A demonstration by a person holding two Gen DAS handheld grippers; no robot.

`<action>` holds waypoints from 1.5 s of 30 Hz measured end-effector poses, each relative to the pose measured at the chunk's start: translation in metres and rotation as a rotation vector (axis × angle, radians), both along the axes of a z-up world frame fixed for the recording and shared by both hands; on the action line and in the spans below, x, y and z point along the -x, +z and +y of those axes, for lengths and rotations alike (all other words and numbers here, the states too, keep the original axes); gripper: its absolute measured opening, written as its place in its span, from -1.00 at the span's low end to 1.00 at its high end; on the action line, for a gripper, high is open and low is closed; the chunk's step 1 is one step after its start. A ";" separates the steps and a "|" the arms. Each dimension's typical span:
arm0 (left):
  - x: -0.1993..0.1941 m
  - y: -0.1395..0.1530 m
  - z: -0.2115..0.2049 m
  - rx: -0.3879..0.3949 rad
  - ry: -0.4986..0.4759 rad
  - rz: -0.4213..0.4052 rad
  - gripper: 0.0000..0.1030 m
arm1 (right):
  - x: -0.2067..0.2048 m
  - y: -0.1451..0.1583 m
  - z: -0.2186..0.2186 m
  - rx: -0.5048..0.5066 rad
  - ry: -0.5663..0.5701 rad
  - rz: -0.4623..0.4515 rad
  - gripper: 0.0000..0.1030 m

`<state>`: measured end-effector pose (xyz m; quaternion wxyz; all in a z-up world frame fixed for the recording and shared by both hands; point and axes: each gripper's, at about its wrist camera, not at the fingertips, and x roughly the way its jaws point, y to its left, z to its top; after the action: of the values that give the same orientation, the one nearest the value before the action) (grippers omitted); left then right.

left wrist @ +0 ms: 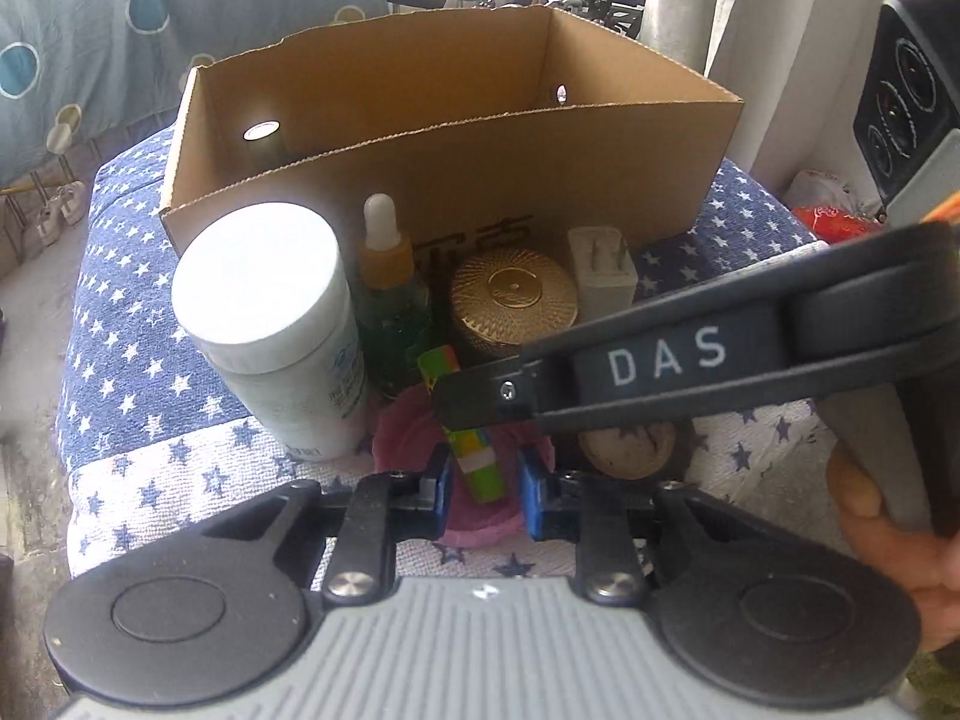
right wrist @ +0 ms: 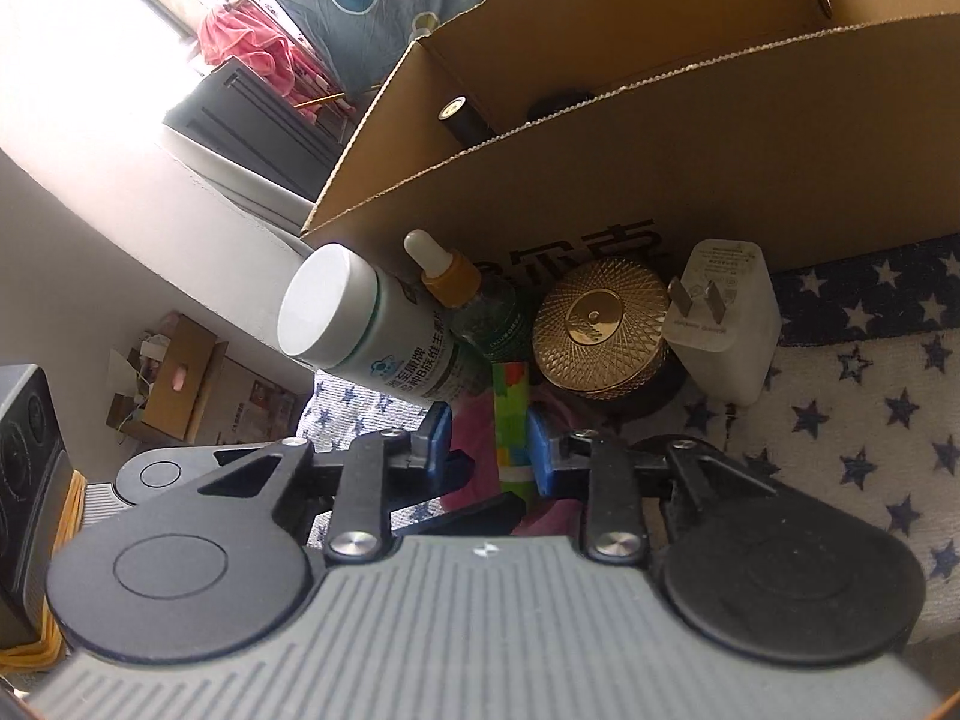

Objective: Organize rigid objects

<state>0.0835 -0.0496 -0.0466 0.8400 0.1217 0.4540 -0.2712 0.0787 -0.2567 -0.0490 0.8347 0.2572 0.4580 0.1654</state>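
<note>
A stick in green, yellow and rainbow colours (left wrist: 477, 462) lies on a pink dish (left wrist: 408, 438) before a cardboard box (left wrist: 450, 180). My left gripper (left wrist: 486, 489) is shut on the stick's near end, one blue pad on each side. My right gripper (left wrist: 477, 399) reaches in from the right over the stick's far part. In the right wrist view the stick (right wrist: 510, 408) sits between the right gripper's (right wrist: 492, 447) pads; the right pad touches it and the left one stands apart. The left gripper's black fingers (right wrist: 489, 507) show below.
A white bottle (left wrist: 264, 300), a dropper bottle (left wrist: 390, 276), a gold round tin (left wrist: 513, 294) and a white charger plug (left wrist: 603, 276) stand packed against the box front. A star-print cloth (left wrist: 120, 330) drops off at the left. A hand (left wrist: 870, 510) holds the right gripper.
</note>
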 end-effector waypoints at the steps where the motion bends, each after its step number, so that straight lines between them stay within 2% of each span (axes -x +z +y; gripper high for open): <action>1: -0.002 -0.003 -0.001 -0.005 0.003 0.001 -0.55 | -0.002 -0.003 0.001 0.001 0.002 0.006 -0.51; 7: -0.010 -0.015 -0.008 -0.019 0.012 0.030 -0.54 | -0.010 -0.023 0.007 -0.016 -0.002 0.049 -0.53; 10: -0.009 -0.018 -0.012 -0.032 0.006 0.002 -0.54 | -0.011 -0.029 0.006 -0.044 -0.018 0.049 -0.62; 13: -0.005 -0.017 -0.015 -0.046 0.013 -0.027 -0.64 | -0.011 -0.033 0.003 -0.073 -0.030 0.050 -0.66; 18: 0.010 -0.003 -0.011 -0.023 0.013 -0.052 -0.66 | 0.002 -0.025 -0.001 -0.102 -0.022 0.026 -0.72; 21: 0.030 0.018 -0.009 -0.029 0.004 -0.101 -0.66 | 0.016 -0.007 -0.003 -0.109 -0.010 -0.007 -0.72; 25: 0.048 0.056 -0.005 -0.029 -0.005 -0.223 -0.66 | 0.032 0.041 0.001 -0.082 0.014 -0.117 -0.71; 27: 0.046 0.078 -0.004 -0.028 -0.002 -0.274 -0.66 | 0.029 0.067 0.000 -0.074 0.027 -0.177 -0.71; 31: 0.017 0.113 -0.002 -0.001 0.009 -0.300 -0.65 | 0.000 0.109 -0.008 -0.076 0.056 -0.251 -0.71; 34: -0.017 0.127 -0.007 0.011 0.015 -0.263 -0.66 | -0.032 0.123 -0.013 -0.091 0.057 -0.247 -0.71; 37: -0.060 0.126 -0.013 0.008 0.020 -0.181 -0.66 | -0.072 0.122 -0.023 -0.118 0.046 -0.177 -0.71; 42: -0.128 0.089 -0.014 -0.002 0.038 0.030 -0.67 | -0.135 0.085 -0.036 -0.183 0.021 0.037 -0.71; 45: -0.146 0.066 -0.014 -0.044 0.043 0.095 -0.67 | -0.157 0.058 -0.036 -0.198 0.008 0.144 -0.71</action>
<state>0.2297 -0.0636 0.0191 0.8201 0.1173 0.5019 -0.2485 0.2358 -0.2925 0.0088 0.7695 0.3476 0.4994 0.1940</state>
